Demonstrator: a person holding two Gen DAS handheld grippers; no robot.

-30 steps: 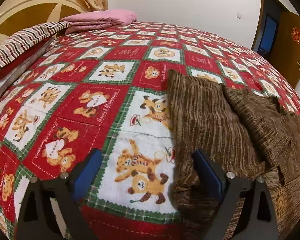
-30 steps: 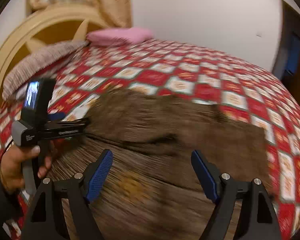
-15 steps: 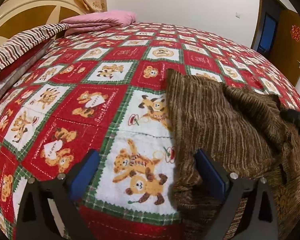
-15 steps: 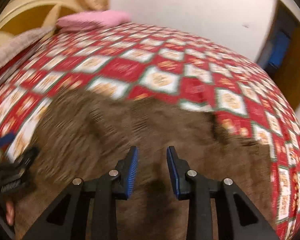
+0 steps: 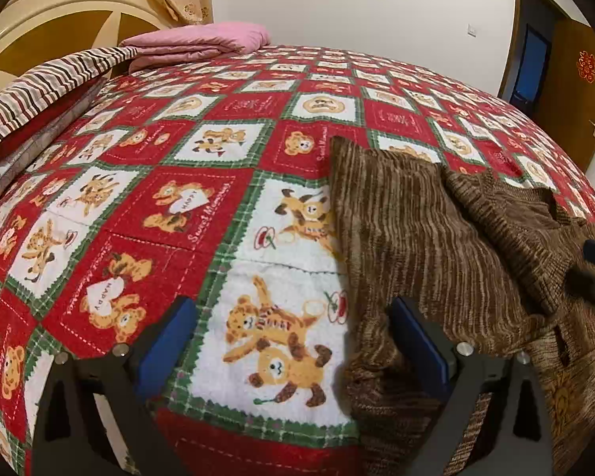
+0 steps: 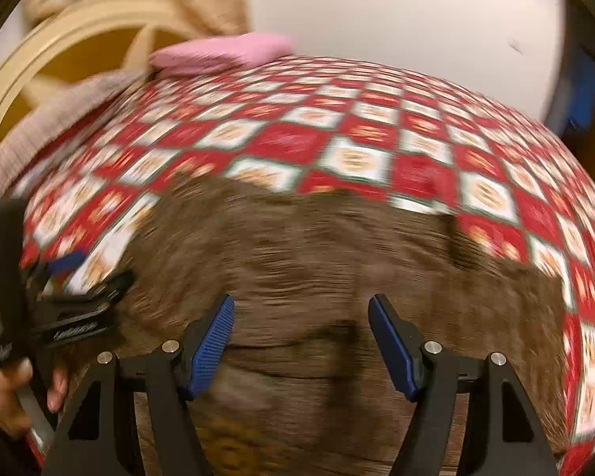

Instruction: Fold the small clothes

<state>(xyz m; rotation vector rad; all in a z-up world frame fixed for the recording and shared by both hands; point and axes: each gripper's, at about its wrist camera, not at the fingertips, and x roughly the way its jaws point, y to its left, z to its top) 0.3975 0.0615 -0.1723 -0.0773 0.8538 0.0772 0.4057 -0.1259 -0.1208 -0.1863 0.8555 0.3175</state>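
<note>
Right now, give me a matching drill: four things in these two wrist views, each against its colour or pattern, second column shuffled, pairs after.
Things:
1 sweater
2 folded blanket
3 bedspread
4 gripper pads

Colours:
A pink
B blue
C brown knit
D red and white squares with bears

Pairs: 1-C, 2-A, 3-D, 4-B

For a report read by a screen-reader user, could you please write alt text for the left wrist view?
A brown knitted sweater lies rumpled on a red, white and green bear-print quilt, seen between the open blue-padded jaws of the left hand-held gripper, which holds nothing. A folded pink blanket and a striped pillow lie at the bed's far end.
</note>
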